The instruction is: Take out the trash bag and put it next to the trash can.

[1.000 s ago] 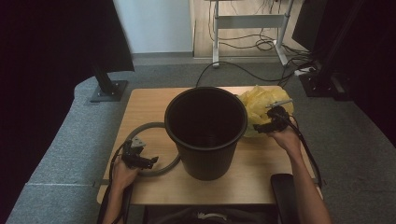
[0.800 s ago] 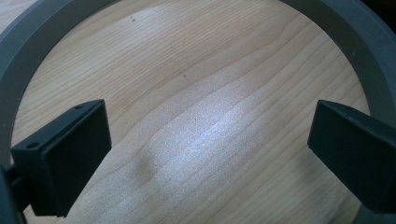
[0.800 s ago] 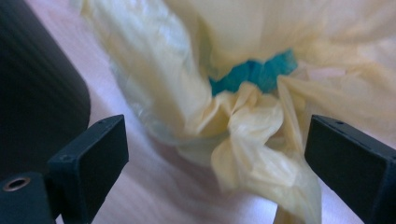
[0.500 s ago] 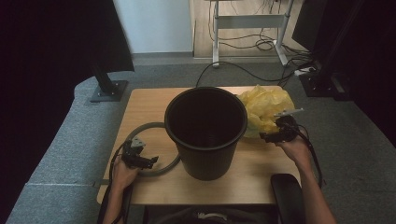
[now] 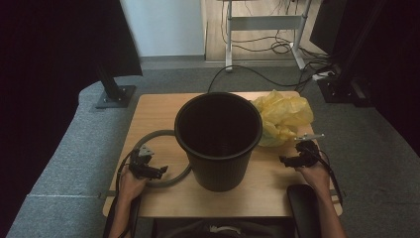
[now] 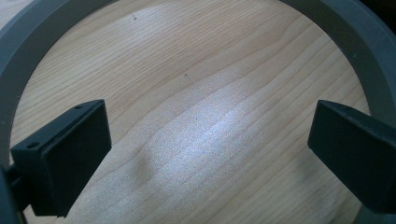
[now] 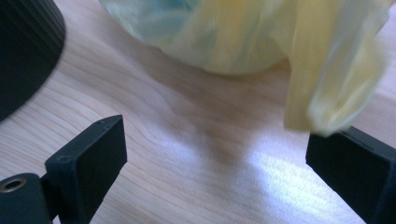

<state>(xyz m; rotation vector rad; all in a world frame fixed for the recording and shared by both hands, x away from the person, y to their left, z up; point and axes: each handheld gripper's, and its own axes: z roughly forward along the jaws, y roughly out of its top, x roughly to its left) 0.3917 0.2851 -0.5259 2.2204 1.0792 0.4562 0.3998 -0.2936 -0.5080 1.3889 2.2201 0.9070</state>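
Beside the bin (image 5: 218, 140), my right gripper (image 5: 289, 160) gapes empty near the yellow bag (image 5: 282, 116); left gripper (image 5: 157, 171) open over the ring (image 5: 153, 136). Thin plastic may slip, probably.

Lighting: dim overall in the high view; corners either side of the worktop (image 5: 158, 111) fall to near black. Black bin (image 5: 218, 140) interior unreadable, its shadow soft on the wood in front of it. Left gripper view: sharp wood grain, pale sheen patch at centre between the jaws, grey ring (image 6: 25, 51) softly lit. Right gripper view: yellow bag (image 7: 261, 37) blurred, bright glare patch on the wood below it.
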